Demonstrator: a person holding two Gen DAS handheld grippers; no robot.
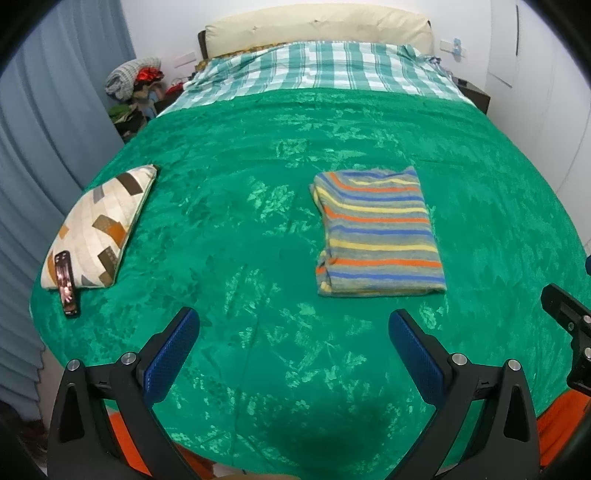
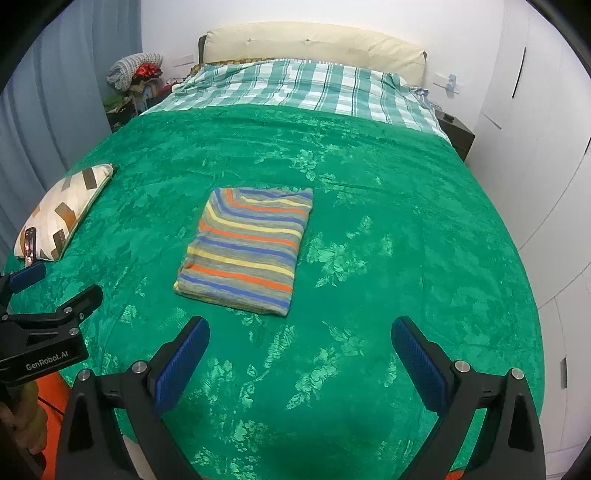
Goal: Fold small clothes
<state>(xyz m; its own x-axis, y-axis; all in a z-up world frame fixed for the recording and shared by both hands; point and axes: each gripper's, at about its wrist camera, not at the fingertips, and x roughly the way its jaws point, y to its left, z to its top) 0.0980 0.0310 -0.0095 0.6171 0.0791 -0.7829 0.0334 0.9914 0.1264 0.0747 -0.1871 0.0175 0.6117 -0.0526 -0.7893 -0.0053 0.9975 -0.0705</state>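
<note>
I have both claws above the near part of the bed, over the green blanket [image 1: 258, 229], and neither touches anything. My left claw [image 1: 293, 332] stands wide open, its blue pads [image 1: 171, 354] spread well apart, with only blanket between them. My right claw [image 2: 300, 339] is likewise spread wide and holds nothing. The striped garment [image 1: 378, 232] lies folded into a neat rectangle, flat on the blanket; it sits ahead of the left claw and off to its right, and ahead of the right claw and slightly to its left [image 2: 245, 247], clear of both sets of pads. From the right wrist view, the left claw appears at the left edge, low and beside the right one, with a hand [image 2: 22, 421] gripping its handle. A patterned cushion [image 1: 98, 229] rests far to the left of both claws, near the blanket's edge, and a phone [image 1: 66, 282] leans against its near end. Beyond the garment, a checked sheet [image 1: 321, 70] covers the head of the bed below a cream headboard [image 1: 317, 27].
</note>
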